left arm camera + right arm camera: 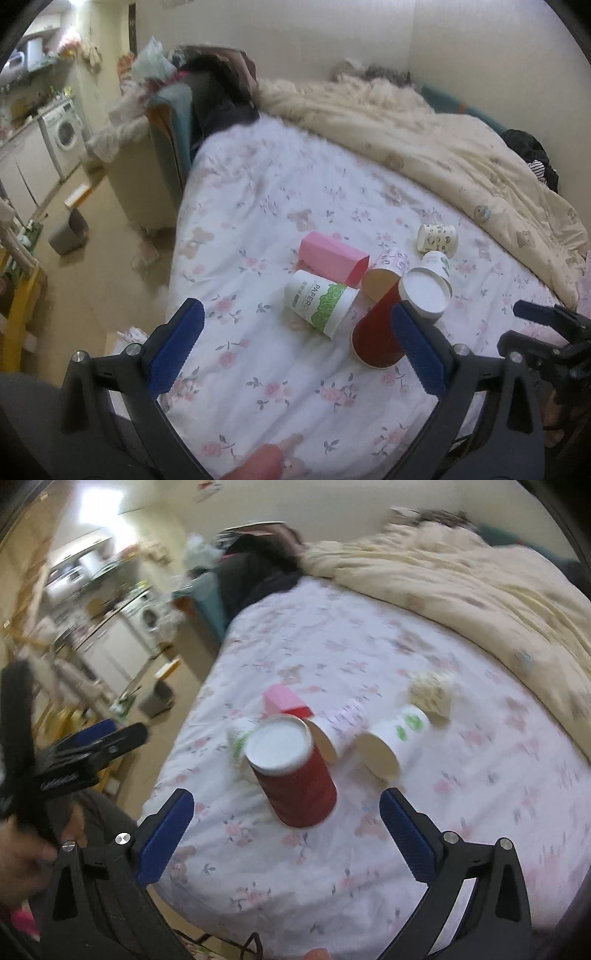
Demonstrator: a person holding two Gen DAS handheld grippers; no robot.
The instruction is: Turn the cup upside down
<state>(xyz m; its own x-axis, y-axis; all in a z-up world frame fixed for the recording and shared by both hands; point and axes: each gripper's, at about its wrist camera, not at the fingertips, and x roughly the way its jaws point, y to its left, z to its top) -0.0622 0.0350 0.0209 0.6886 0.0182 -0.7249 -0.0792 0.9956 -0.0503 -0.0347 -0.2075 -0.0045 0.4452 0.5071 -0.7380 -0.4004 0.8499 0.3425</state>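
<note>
A red ribbed paper cup [380,325] [299,786] stands upside down on the floral bedsheet [280,391], its white base [279,745] on top. My left gripper [295,332] is open and empty, its right finger [417,350] just in front of the red cup. My right gripper [286,825] is open and empty, with the red cup just beyond and between its fingers. The right gripper also shows at the edge of the left wrist view [546,332].
Other cups lie on their sides behind the red one: a white-green "PAPER" cup [321,301], a pink-lettered cup [336,731], a leaf-print cup [391,742] and a patterned cup [437,238]. A pink box [332,260] lies there too. A cream duvet [461,158] covers the bed's far side.
</note>
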